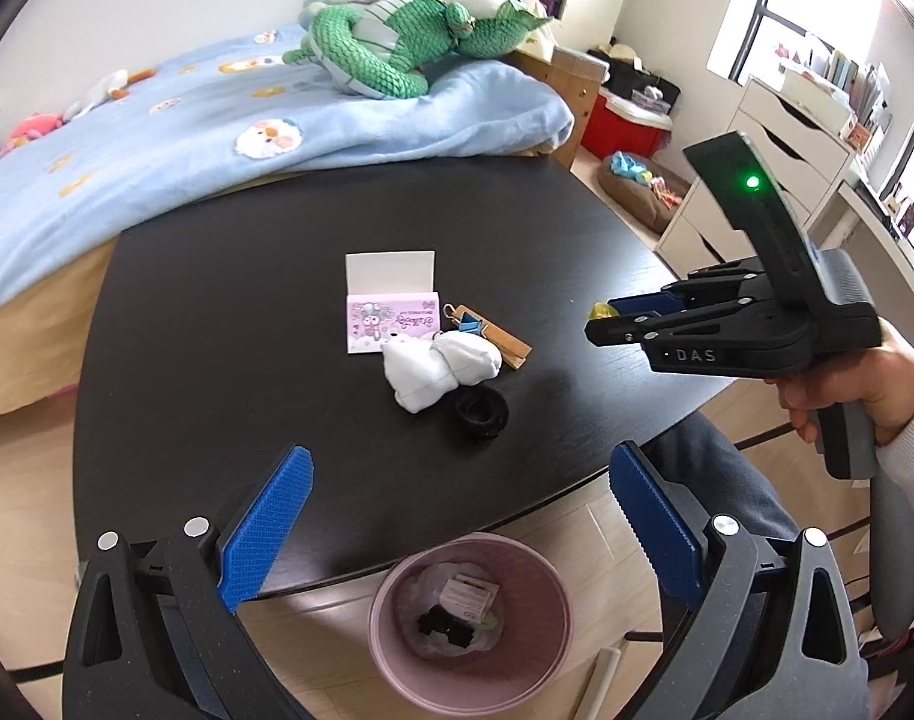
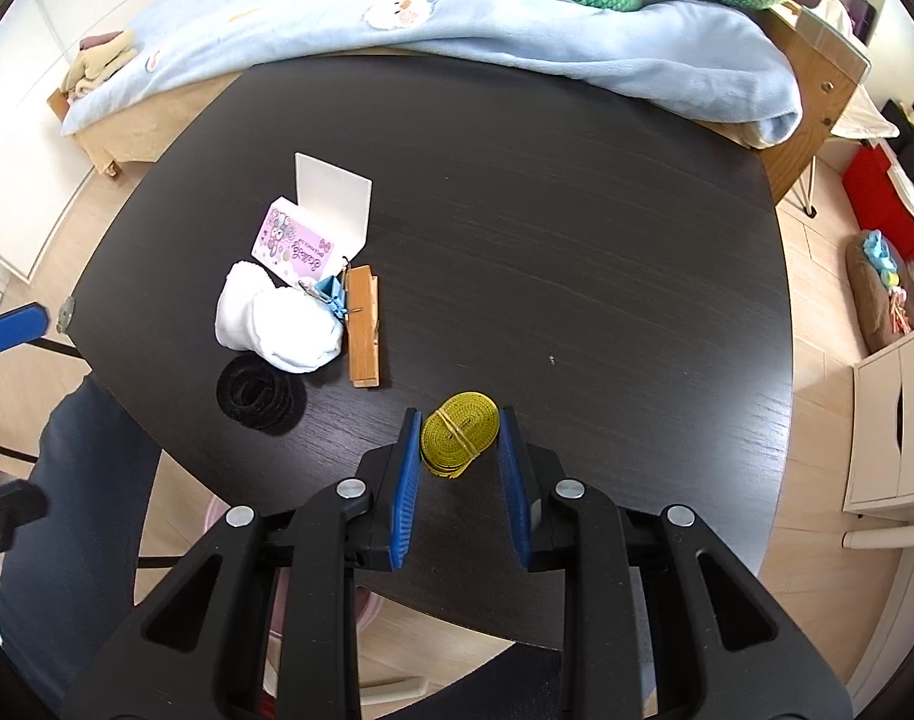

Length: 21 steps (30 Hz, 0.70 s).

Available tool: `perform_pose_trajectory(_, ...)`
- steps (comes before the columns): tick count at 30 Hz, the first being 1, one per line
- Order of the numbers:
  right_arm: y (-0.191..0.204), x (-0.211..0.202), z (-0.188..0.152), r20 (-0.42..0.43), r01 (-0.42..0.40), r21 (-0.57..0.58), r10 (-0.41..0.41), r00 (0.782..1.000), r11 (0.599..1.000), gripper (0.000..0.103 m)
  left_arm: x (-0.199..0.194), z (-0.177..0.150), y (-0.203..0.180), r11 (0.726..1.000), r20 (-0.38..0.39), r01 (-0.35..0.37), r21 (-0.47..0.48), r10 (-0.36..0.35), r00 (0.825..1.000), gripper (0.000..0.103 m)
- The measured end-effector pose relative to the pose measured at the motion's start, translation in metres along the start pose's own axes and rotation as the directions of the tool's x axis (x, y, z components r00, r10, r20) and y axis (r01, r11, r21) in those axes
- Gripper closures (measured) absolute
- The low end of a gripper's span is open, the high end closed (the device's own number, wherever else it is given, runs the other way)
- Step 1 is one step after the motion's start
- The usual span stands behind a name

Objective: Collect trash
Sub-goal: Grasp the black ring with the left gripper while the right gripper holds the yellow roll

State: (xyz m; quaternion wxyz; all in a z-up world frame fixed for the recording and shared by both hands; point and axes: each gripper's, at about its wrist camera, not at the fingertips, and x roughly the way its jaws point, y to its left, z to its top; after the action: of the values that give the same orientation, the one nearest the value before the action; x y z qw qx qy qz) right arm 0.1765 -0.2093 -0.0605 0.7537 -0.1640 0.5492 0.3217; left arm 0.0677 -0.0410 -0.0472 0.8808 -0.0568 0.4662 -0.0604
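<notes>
The right gripper (image 2: 460, 438) is seen clamped on a small yellow coil (image 2: 458, 433), apparently a rolled tape or strap bound with a thin band; both blue pads (image 2: 410, 480) are pressed against its sides and the coil appears lifted just off the dark table (image 2: 577, 240), though contact with the surface cannot be ruled out. From the left wrist view the same gripper (image 1: 601, 315) is held in a hand (image 1: 847, 384) over the table's right side, only a sliver of yellow showing at the tips. The left gripper (image 1: 457, 516) is held with jaws wide apart, nothing between them, above the table's near edge and a pink bin (image 1: 396, 660) on the floor just below, already holding a few scraps. The coil is judged light, soft and springy; a grip across its flat sides, as taken, should hold, but a loose layer could slip or unwind if the band gives. Left on the table, well apart from the coil, a cluster is seen: a white cloth bundle (image 2: 276, 324) touching a wooden clothespin (image 2: 363, 330) and a blue binder clip (image 2: 333, 297), a pink printed card (image 2: 294, 246) with a white flap behind, and a black ring (image 2: 258, 396) just beside the bundle. The bundle is judged soft and compressible, best pinched across the middle; the clothespin stiff, to be taken across its narrow width.
</notes>
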Motion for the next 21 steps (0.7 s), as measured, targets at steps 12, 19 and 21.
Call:
perform_pose_trajectory(12, -0.013, -0.003, -0.005, 0.007, 0.008, 0.02, -0.008, 1.0, 1.0, 0.078, 0.064, 0.016, -0.007, 0.998, -0.144, -0.044, -0.054, 0.036, 0.989, 0.008)
perform_pose_trajectory(19, -0.016, -0.006, -0.008, 0.011, 0.006, 0.025, -0.006, 1.0, 1.0, 0.078, 0.087, 0.016, -0.009, 0.993, -0.179, -0.08, -0.088, 0.063, 0.982, 0.018)
perform_pose_trajectory(21, -0.017, -0.006, -0.009, 0.011, 0.004, 0.026, -0.005, 1.0, 1.0, 0.078, 0.09, 0.015, -0.01, 0.993, -0.186, -0.08, -0.091, 0.062, 0.981, 0.023)
